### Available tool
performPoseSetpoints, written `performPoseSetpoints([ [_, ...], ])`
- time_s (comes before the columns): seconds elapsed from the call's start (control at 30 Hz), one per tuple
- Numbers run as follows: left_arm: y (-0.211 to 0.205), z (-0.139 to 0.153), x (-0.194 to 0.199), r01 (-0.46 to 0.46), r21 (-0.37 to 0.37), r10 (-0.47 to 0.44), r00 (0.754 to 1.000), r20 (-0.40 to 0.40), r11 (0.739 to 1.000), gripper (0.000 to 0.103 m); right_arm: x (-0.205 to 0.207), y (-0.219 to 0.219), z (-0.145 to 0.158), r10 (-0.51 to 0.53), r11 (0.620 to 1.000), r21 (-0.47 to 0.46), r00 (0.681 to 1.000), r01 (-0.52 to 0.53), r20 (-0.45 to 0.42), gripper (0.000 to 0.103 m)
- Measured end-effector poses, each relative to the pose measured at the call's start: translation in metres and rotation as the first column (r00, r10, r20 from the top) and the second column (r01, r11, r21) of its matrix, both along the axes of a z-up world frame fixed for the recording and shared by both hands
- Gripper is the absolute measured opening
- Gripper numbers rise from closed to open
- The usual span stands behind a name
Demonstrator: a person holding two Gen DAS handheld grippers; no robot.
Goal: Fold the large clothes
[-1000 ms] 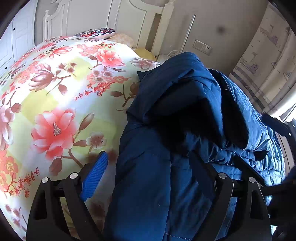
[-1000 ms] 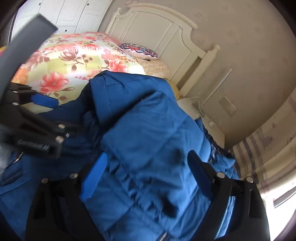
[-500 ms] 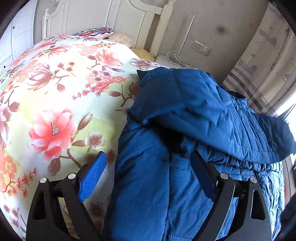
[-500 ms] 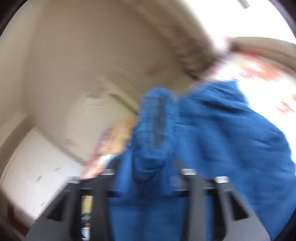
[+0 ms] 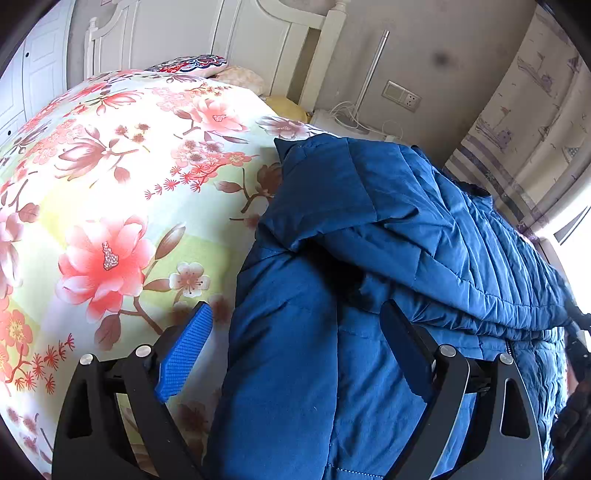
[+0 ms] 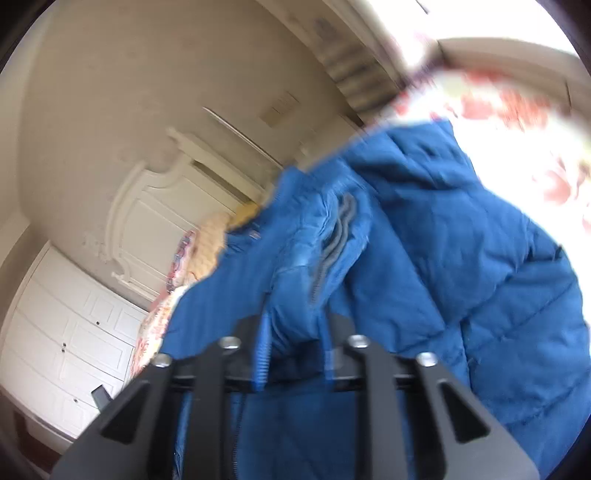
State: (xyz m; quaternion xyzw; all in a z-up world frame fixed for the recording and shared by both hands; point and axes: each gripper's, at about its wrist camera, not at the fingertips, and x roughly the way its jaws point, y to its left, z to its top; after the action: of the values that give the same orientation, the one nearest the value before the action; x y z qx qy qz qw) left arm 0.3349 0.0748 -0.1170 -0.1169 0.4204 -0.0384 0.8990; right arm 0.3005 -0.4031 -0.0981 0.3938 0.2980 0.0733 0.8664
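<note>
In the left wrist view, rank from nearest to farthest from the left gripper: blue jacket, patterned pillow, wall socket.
From the left gripper:
1. Blue jacket, between the open fingers, right half of bed.
2. Patterned pillow, at the headboard, upper left.
3. Wall socket, on the wall, upper right.

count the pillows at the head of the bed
3. A patterned pillow lies on top by the headboard, a beige one right of it, and a yellow one lower at the bed's edge. The quilt may hide others.
</note>
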Motion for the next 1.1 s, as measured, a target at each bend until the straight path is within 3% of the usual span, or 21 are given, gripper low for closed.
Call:
performPoseSetpoints([
  [0.07, 0.0, 0.0, 0.0, -0.006, -0.001, 0.006, 1.0, 0.0, 1.0, 0.088, -0.014, 0.003, 0.024, -0.005, 0.999, -0.052, 0.996, 0.009, 0.093, 0.016],
  [0.17, 0.001, 0.001, 0.001, -0.007, -0.005, 0.007, 1.0, 0.001, 1.0, 0.088, -0.026, -0.005, 0.037, -0.017, 0.997, -0.074, 0.991, 0.027, 0.131, 0.016],
  [0.27, 0.001, 0.001, 0.0, -0.007, -0.008, 0.007, 1.0, 0.002, 1.0, 0.088, -0.024, -0.011, 0.021, -0.027, 0.993, -0.11, 0.998, 0.033, 0.057, 0.016],
  [0.33, 0.002, 0.001, 0.001, -0.007, -0.009, 0.007, 1.0, 0.002, 1.0, 0.088, -0.017, -0.015, -0.007, -0.047, 0.996, -0.078, 0.998, 0.043, -0.05, 0.017],
  [0.4, 0.002, 0.001, 0.001, -0.007, -0.009, 0.007, 1.0, 0.002, 1.0, 0.088, -0.013, -0.019, -0.026, -0.059, 0.997, -0.048, 0.992, 0.054, -0.112, 0.026],
  [0.43, 0.001, 0.001, 0.001, -0.007, -0.009, 0.007, 1.0, 0.002, 1.0, 0.088, -0.015, -0.021, -0.029, -0.067, 0.997, -0.041, 0.989, 0.062, -0.129, 0.035],
  [0.5, 0.001, 0.001, 0.001, -0.007, -0.01, 0.007, 1.0, 0.003, 1.0, 0.088, -0.022, -0.025, -0.017, -0.137, 0.987, -0.099, 0.981, 0.124, -0.14, 0.045],
  [0.57, 0.0, 0.001, 0.001, -0.008, -0.008, 0.008, 1.0, 0.002, 1.0, 0.088, -0.032, -0.023, 0.009, -0.213, 0.958, -0.209, 0.975, 0.194, -0.069, 0.046],
  [0.67, 0.0, 0.001, 0.001, -0.007, -0.008, 0.007, 1.0, 0.002, 1.0, 0.088, -0.026, 0.008, 0.043, -0.121, 0.914, -0.386, 0.992, 0.123, 0.031, 0.049],
  [0.77, 0.0, 0.001, 0.001, -0.008, -0.01, 0.008, 1.0, 0.003, 1.0, 0.088, -0.006, 0.052, 0.046, 0.018, 0.834, -0.551, 1.0, -0.014, 0.002, 0.049],
  [0.83, 0.002, 0.002, -0.001, -0.022, -0.02, 0.022, 1.0, 0.009, 1.0, 0.088, 0.016, 0.07, 0.025, 0.032, 0.769, -0.632, 0.994, -0.09, -0.103, 0.05],
  [0.9, 0.009, 0.008, -0.008, -0.075, -0.019, 0.075, 0.997, 0.034, 0.997, 0.088, 0.032, 0.072, -0.003, 0.026, 0.757, -0.635, 0.979, -0.152, -0.204, 0.05],
  [1.0, 0.017, 0.051, -0.033, -0.182, -0.004, 0.178, 0.961, 0.209, 0.983, 0.088, 0.031, 0.071, -0.006, 0.027, 0.761, -0.632, 0.981, -0.144, -0.192, 0.051],
  [1.1, -0.002, 0.092, -0.03, -0.109, 0.001, 0.104, 0.951, 0.293, 0.994, 0.088, 0.034, 0.069, -0.01, 0.036, 0.765, -0.627, 0.982, -0.148, -0.188, 0.054],
])
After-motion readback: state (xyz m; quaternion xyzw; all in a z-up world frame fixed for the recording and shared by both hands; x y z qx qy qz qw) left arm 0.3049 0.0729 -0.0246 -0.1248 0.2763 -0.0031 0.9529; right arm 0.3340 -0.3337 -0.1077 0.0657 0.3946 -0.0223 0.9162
